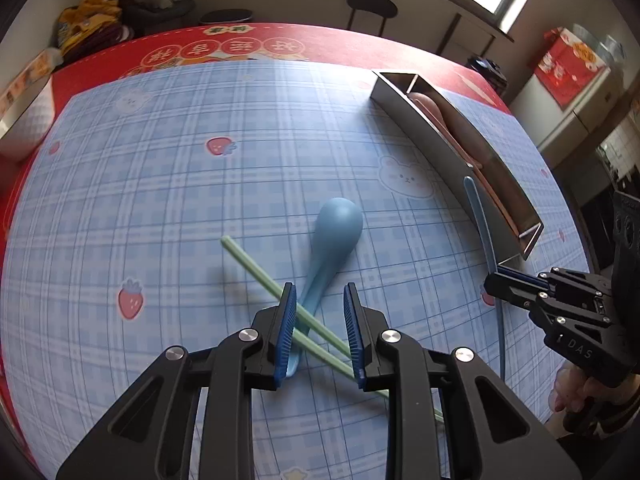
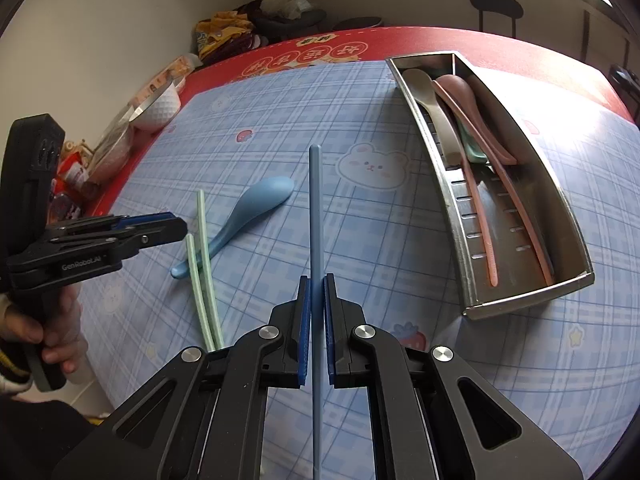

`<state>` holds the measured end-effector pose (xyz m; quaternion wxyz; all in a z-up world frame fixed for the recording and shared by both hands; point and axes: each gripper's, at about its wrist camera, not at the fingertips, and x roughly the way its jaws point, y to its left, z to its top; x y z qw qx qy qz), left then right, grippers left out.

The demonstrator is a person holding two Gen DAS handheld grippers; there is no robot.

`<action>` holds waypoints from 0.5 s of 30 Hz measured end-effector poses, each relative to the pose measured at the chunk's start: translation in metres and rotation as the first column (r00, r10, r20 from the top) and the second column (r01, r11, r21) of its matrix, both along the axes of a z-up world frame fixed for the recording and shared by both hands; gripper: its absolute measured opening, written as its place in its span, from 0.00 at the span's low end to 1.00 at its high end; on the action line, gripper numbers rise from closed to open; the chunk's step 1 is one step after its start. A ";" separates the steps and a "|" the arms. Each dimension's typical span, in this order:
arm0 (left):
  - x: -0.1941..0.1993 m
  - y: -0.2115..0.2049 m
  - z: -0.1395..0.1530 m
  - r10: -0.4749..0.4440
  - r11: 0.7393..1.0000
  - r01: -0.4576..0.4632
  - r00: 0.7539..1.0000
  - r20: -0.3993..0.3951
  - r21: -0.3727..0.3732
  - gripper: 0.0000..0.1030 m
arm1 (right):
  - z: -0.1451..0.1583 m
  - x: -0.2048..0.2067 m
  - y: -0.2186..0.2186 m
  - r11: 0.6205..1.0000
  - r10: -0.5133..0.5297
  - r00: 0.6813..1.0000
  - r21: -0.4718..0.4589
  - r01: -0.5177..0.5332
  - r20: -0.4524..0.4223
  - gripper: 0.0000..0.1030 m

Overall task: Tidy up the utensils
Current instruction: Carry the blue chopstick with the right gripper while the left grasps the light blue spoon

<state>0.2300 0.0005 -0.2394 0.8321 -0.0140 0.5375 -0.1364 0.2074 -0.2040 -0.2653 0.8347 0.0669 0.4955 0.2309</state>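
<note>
Rightward, right tongs (image 2: pixel 316 280) clamping blue chopstick (image 2: pixel 315 208) beside tray (image 2: pixel 520 300); left tongs (image 1: pixel 320 292) narrowly parted, empty.

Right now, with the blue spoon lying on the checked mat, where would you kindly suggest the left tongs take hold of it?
Grip the blue spoon on its narrow handle just below the bowl, coming straight down from above. The bowl is too broad and rounded to pinch, and the green chopsticks cross the handle's tail, so the bare stretch between is likely safest.
</note>
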 end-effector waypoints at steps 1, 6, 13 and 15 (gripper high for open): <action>0.005 -0.006 -0.004 -0.027 0.999 0.027 1.000 -0.014 0.019 0.23 | 0.000 0.000 -0.001 1.000 -0.004 1.000 0.005 0.004 0.002 0.06; 0.027 -0.018 -0.021 -0.066 0.995 0.071 0.995 -0.069 0.074 0.23 | 0.003 -0.002 -0.009 1.000 -0.006 1.000 0.023 0.006 0.019 0.06; 0.039 -0.026 -0.035 -0.118 0.983 0.133 0.986 -0.117 0.127 0.23 | 0.004 -0.007 -0.027 0.998 -0.054 0.998 0.044 0.053 0.021 0.06; 0.041 -0.028 -0.038 -0.126 0.979 0.144 0.984 -0.126 0.142 0.23 | 0.004 -0.008 -0.031 0.997 -0.066 0.998 0.047 0.065 0.021 0.06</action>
